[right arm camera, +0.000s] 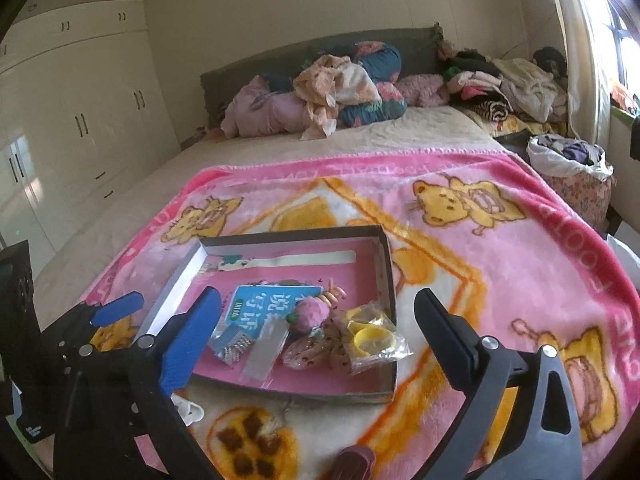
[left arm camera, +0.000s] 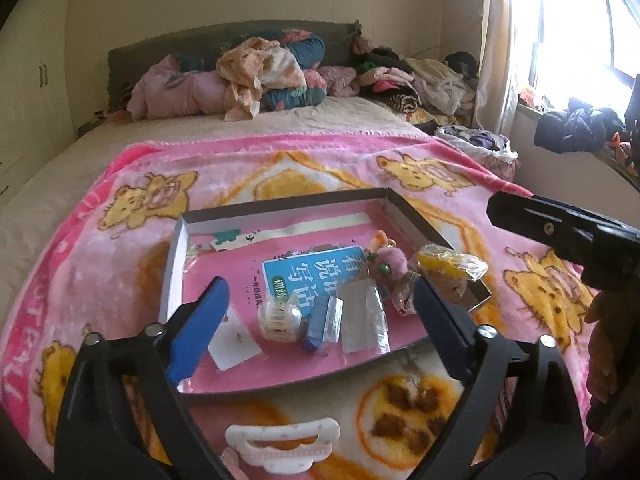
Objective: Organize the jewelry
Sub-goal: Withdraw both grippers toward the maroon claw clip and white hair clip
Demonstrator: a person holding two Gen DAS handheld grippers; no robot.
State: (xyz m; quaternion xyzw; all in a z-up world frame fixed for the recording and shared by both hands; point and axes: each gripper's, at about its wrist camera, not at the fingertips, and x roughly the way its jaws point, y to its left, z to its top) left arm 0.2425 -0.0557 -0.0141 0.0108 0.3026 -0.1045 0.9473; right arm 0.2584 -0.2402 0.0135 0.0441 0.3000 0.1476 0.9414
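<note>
A shallow cardboard tray (left arm camera: 280, 202) (right arm camera: 288, 234) with a pink floor lies on the pink blanket. In it are a blue booklet (left arm camera: 316, 270), a pink plush charm (left arm camera: 390, 264) (right arm camera: 310, 314), bagged yellow bangles (left arm camera: 448, 264) (right arm camera: 372, 338), a bagged bead bracelet (left arm camera: 276, 318), a small blue box (left arm camera: 320, 320), a silver packet (left arm camera: 364, 316) (right arm camera: 266, 346) and a white earring card (left arm camera: 236, 340). My left gripper (left arm camera: 320, 316) hovers open over the tray's near end. My right gripper (right arm camera: 318, 332) is open too, above the near right part. Neither holds anything.
A white hair clip (left arm camera: 282, 438) lies on the blanket (left arm camera: 100, 264) in front of the tray, and a dark red clip (right arm camera: 354, 464) sits nearer still. Piled bedding and clothes (left arm camera: 260, 72) fill the bed's far end. A bag of laundry (right arm camera: 568, 160) stands at the right.
</note>
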